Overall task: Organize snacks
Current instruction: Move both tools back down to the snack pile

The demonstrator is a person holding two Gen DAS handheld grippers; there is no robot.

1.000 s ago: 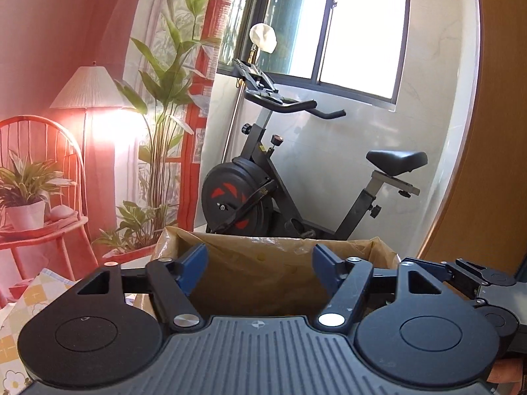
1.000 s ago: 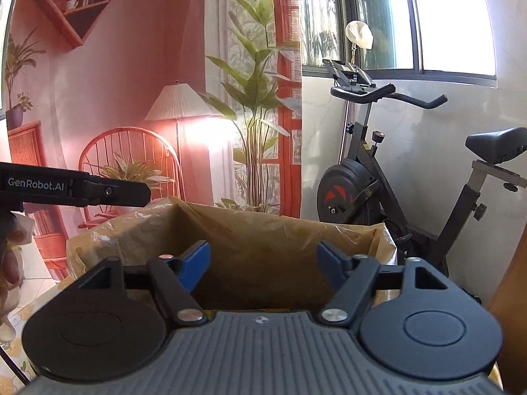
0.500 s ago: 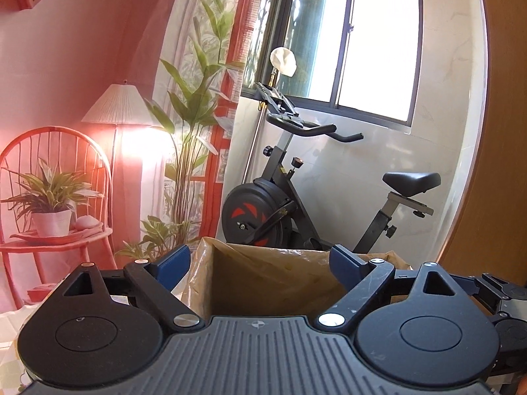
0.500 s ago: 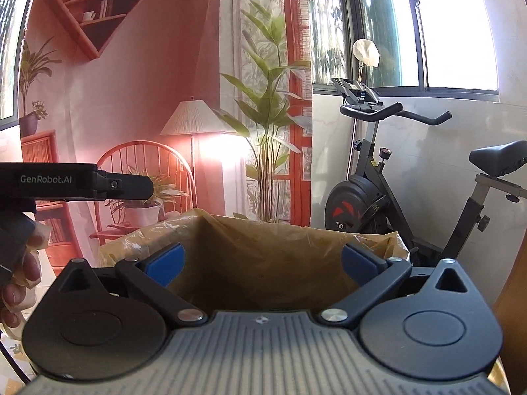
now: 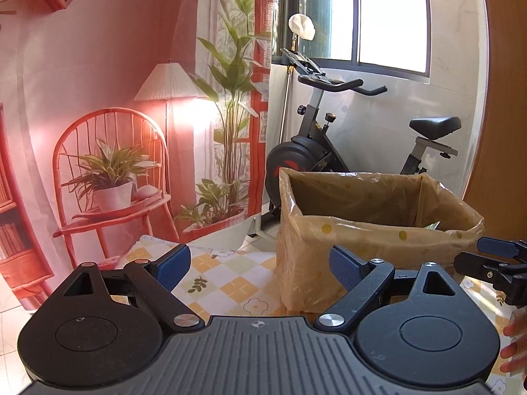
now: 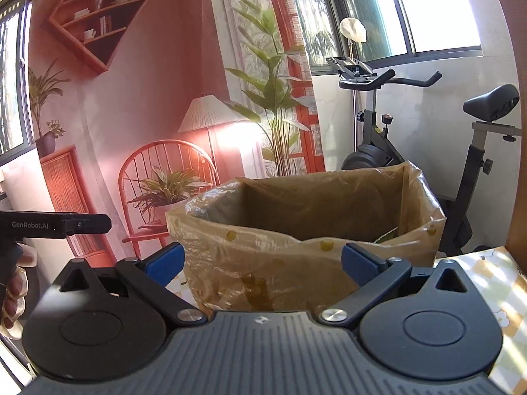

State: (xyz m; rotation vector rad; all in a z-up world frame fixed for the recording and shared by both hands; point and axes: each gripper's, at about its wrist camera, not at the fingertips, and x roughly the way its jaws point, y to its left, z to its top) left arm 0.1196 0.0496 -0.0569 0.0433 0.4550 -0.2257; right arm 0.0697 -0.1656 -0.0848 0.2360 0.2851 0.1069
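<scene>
While both of my tools are hanging in front of the brown bag, nothing is sitting between their pads. My left gripper is standing spread wide, its jaws having just been opening, and only the checked tablecloth and the bag's near left corner are showing in the gap. My right gripper is spread wide too, its jaws also having just been opening, and it is facing the bag's near wall squarely without touching it, as far as I can tell.

The bag is standing upright and open on the tablecloth, its yellow-dotted rim folded outward. A green corner of a snack packet is peeking above the near rim inside it; I cannot tell what else is lying in there.

In the left view my right gripper is poking in at the right edge, beside the bag. Behind the bag an exercise bike is standing under the window.
</scene>
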